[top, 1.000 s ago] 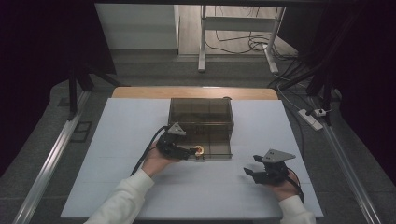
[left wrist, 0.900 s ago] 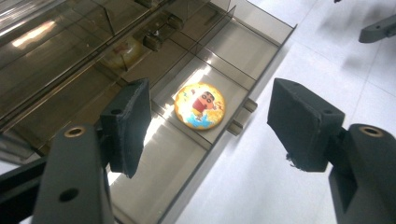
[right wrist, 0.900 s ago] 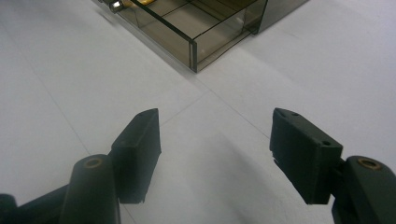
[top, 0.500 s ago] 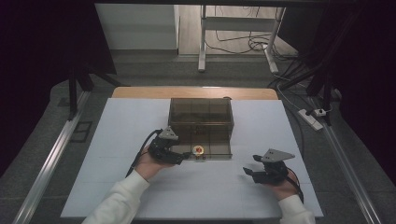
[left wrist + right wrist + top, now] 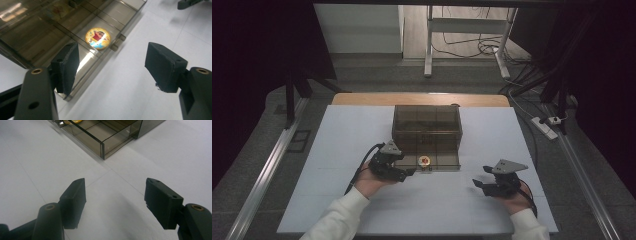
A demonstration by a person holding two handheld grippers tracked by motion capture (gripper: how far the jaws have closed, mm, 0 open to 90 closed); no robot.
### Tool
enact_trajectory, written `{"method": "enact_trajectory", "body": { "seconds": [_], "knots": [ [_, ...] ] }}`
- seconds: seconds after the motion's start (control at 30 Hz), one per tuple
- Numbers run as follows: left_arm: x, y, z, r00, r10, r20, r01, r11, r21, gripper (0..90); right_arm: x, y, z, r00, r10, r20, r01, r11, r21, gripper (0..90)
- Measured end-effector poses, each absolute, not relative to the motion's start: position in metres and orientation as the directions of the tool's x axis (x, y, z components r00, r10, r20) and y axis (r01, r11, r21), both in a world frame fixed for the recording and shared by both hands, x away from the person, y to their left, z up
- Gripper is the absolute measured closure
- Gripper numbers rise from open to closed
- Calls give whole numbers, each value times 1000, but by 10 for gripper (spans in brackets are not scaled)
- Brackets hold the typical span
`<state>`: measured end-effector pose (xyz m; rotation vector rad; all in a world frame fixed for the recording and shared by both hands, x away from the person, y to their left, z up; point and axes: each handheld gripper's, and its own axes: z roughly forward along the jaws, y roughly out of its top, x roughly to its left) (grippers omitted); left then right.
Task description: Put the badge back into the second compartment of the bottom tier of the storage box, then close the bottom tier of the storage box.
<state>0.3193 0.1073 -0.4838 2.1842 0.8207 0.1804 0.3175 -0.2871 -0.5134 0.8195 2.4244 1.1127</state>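
A smoky see-through box stands mid-table with its bottom drawer pulled out toward me. A round cartoon badge lies in the drawer, near its front wall; in the left gripper view the badge sits just behind the drawer's small knob. My left gripper is at the drawer's front left corner, open, with nothing between its jaws. My right gripper rests low over the table to the right of the drawer, open and empty, with the drawer's corner ahead of it.
The white table top spreads wide on both sides of the box. Metal rails run along the table's left and right. A table leg frame and cables lie on the floor beyond the far edge.
My left gripper has drawn back a little from the drawer, toward me and to the left. The right gripper has stayed where it was.
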Motion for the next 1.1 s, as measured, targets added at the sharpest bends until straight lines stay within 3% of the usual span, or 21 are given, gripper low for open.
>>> {"method": "enact_trajectory", "body": {
  "seconds": [0.93,1.1],
  "knots": [
    [305,97,-501,807,577,-128,498,-548,671,279,317,-286,-513,-772,631,-78,354,529,772,341],
    [304,96,-504,812,572,-119,492,-560,666,311,318,-285,-513,-773,629,-79,351,529,773,341]
  ]
}}
